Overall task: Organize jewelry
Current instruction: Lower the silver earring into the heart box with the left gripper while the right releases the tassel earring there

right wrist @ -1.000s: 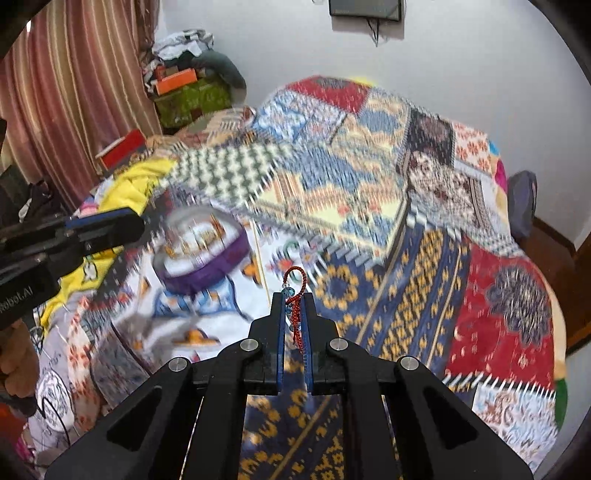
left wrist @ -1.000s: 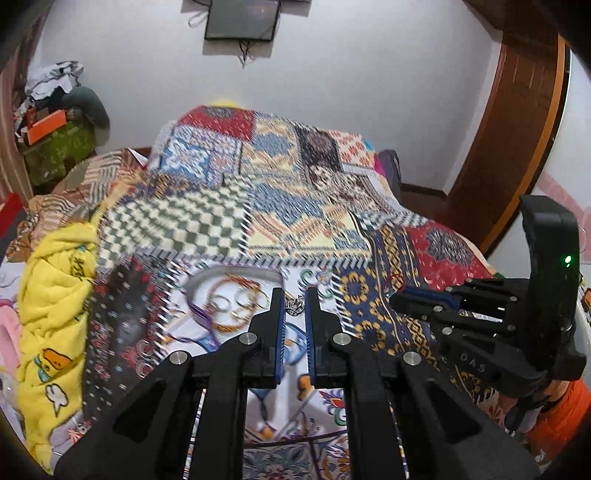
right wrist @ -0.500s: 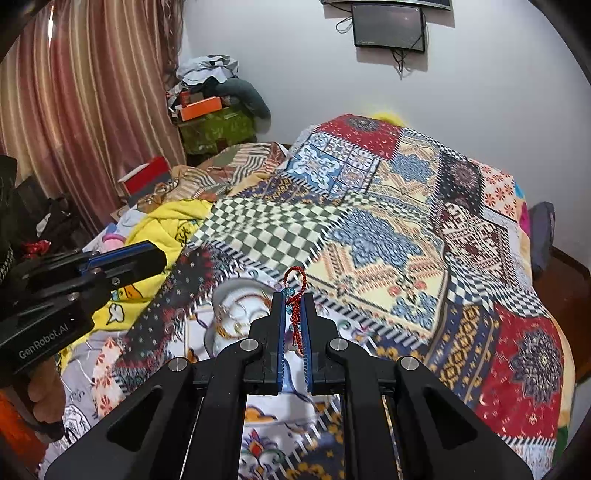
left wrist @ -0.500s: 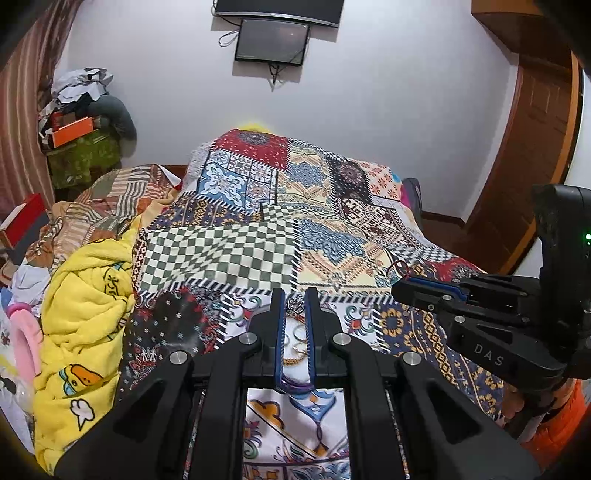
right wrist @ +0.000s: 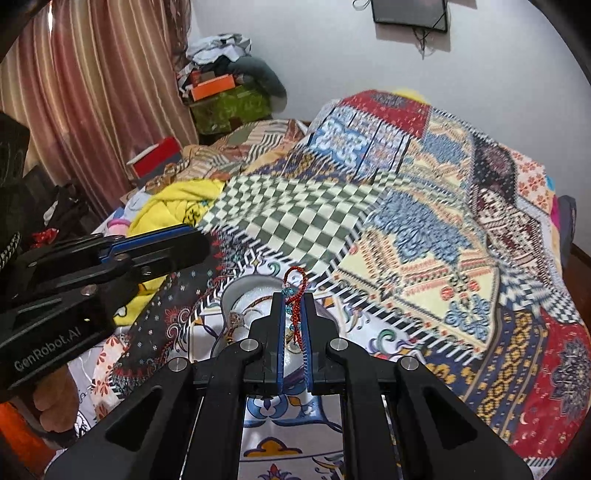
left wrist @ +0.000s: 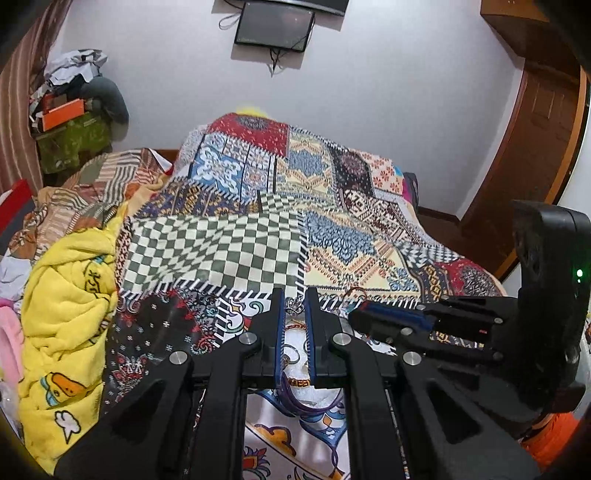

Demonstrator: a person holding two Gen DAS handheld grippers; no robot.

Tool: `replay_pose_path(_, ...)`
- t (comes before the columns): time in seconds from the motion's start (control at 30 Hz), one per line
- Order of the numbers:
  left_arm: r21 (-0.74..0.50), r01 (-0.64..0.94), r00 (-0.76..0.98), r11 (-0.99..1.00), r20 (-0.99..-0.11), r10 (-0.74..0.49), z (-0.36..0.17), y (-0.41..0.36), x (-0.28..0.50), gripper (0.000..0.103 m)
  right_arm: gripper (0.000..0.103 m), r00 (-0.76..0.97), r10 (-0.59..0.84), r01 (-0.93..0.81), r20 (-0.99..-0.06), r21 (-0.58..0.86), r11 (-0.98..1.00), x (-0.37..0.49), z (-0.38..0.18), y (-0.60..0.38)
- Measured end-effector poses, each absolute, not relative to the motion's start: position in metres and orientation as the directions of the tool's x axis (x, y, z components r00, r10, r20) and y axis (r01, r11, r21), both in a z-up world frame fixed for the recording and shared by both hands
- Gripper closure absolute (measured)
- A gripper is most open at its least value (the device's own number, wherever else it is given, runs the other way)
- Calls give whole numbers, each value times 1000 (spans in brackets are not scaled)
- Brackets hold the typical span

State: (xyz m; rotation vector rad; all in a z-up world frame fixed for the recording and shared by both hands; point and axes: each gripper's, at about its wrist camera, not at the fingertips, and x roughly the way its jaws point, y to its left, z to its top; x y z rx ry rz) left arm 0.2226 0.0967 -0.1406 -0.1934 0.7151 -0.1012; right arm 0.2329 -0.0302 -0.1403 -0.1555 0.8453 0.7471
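Note:
My left gripper (left wrist: 294, 296) is shut on a small silver crown-shaped ring (left wrist: 294, 305) at its tips. Below and behind its fingers lies a round purple-rimmed jewelry dish (left wrist: 308, 407) holding gold hoops and chains, mostly hidden. My right gripper (right wrist: 293, 297) is shut on a red twisted bracelet (right wrist: 295, 286) with teal beads, whose loop sticks up above the tips. The dish (right wrist: 236, 291) sits just beyond and left of those tips. In the left wrist view the right gripper (left wrist: 357, 315) hovers at the dish's right. In the right wrist view the left gripper (right wrist: 199, 243) hangs at the dish's left.
The dish rests on a patchwork bedspread (left wrist: 221, 251). A yellow blanket (left wrist: 62, 295) is bunched along the bed's left side. A striped curtain (right wrist: 92, 92), piled boxes and clothes (right wrist: 221, 88), a wall screen (left wrist: 273, 31) and a wooden door (left wrist: 535, 147) surround the bed. A hand (right wrist: 51, 402) holds the left gripper.
Both views have tilted up and drawn nearer the dish, which now lies under the fingertips. Each gripper keeps its piece; the two grippers have come closer together.

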Motion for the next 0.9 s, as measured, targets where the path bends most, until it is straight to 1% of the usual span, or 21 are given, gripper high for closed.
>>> replay_pose_path(0.37, -231, 39, 682, 972, -705, -195, -174, 104, 246, 95, 96, 352, 523, -690, -776, 163, 705, 236, -167, -10)
replay_pose_path(0.57, -236, 40, 665, 971, -718, -203, -183, 105, 250, 95, 96, 338, 522, -695, -783, 166, 700, 238, -172, -8)
replay_pose_path(0.8, -236, 32, 657, 971, -727, -198, -183, 105, 249, 94, 96, 351, 502, -708, -791, 127, 695, 234, -170, -6)
replay_pose_path(0.83, -230, 27, 657, 973, -729, -191, -183, 105, 248, 94, 94, 352, 496, -707, -794, 122, 697, 233, -169, -6)
replay_pose_path(0.87, -226, 25, 658, 974, -730, -186, -182, 104, 248, 92, 93, 355, 489, -705, -797, 115, 700, 233, -169, -6)
replay_pose_path(0.9, -218, 20, 660, 976, -730, -177, -180, 104, 247, 90, 88, 357, 486, -705, -798, 111, 701, 232, -168, -7)
